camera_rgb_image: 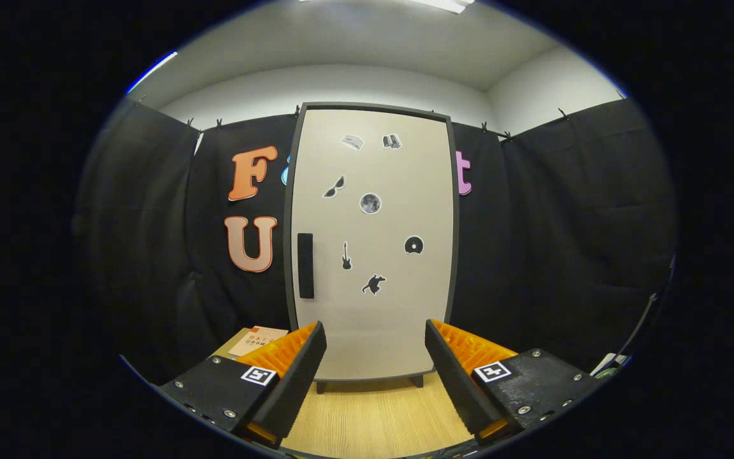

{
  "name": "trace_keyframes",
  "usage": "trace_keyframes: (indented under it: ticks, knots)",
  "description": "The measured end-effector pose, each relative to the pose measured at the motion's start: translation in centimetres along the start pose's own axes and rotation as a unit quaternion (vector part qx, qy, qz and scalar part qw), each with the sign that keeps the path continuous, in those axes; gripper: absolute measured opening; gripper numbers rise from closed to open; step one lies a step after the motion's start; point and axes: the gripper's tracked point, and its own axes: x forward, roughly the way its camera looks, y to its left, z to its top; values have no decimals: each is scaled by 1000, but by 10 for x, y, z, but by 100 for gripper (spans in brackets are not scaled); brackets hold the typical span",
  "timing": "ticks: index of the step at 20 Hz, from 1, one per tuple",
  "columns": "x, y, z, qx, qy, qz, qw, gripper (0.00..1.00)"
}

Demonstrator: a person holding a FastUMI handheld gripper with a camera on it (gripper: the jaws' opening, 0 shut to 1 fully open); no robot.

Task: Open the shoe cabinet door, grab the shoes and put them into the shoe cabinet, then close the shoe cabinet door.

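Straight beyond the parted, empty tongs (374,373): closed shoe cabinet door (373,255).

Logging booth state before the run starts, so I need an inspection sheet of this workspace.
Surface: wooden floor, bare between the fingers.
Job's things: shoe cabinet upright beyond the fingers, door shut, dark handle on its left edge, stickers on the door.
Clutter: cardboard box left of the cabinet foot.
Grippers: gripper open, holding nothing.
Cables: nothing seen.
Surroundings: black cloth wall, white ceiling.
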Motion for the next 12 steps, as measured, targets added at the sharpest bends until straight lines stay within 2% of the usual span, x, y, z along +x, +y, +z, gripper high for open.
trace_keyframes:
  ticks: [12]
  knots:
    - [-18,-1,3,4,-2,-3,1000,97]
